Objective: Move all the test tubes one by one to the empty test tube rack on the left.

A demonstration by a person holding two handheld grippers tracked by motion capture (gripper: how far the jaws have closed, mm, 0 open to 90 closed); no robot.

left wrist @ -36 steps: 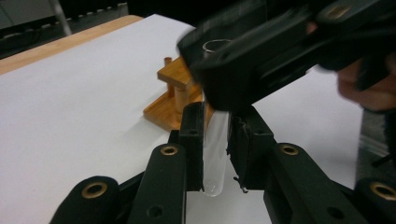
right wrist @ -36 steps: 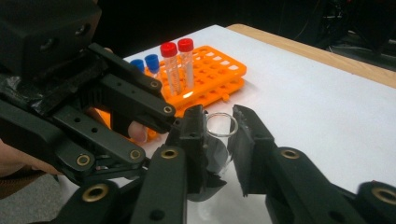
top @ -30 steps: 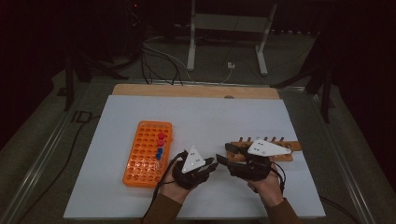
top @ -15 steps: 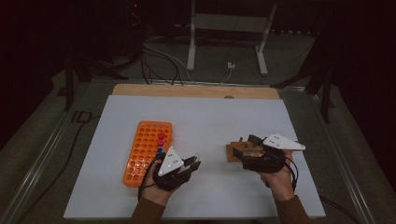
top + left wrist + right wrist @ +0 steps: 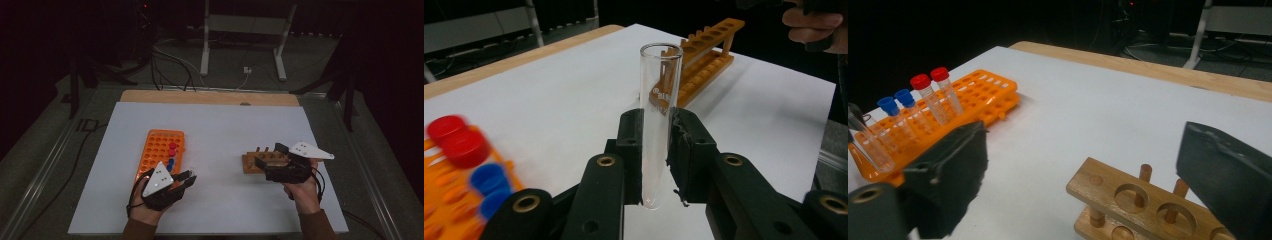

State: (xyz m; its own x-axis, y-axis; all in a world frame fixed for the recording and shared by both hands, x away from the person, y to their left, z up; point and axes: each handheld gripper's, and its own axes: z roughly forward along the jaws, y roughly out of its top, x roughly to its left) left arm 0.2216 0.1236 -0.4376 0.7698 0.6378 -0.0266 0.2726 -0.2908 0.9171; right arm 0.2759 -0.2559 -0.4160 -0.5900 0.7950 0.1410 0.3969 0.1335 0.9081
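The left gripper (image 5: 656,165) is clamped on a clear glass test tube (image 5: 659,120), held upright between its pads, and it has drawn back from the right hand toward the near end of the orange rack (image 5: 161,154), which now lies just beside it; a second ago both grippers were close together at the wooden rack (image 5: 262,162), so the tube looks freshly lifted from there and on its way to an orange slot; the right gripper (image 5: 1083,165) has its jaws wide with nothing between them, poised over the wooden rack's near holes; ahead of the left gripper the capped tubes, red (image 5: 930,95) and blue (image 5: 898,107), stand in the orange rack, leaving many free holes around them; between the two grippers the white counter (image 5: 220,125) is bare, giving ample room; its near edge lies close under both wrists.
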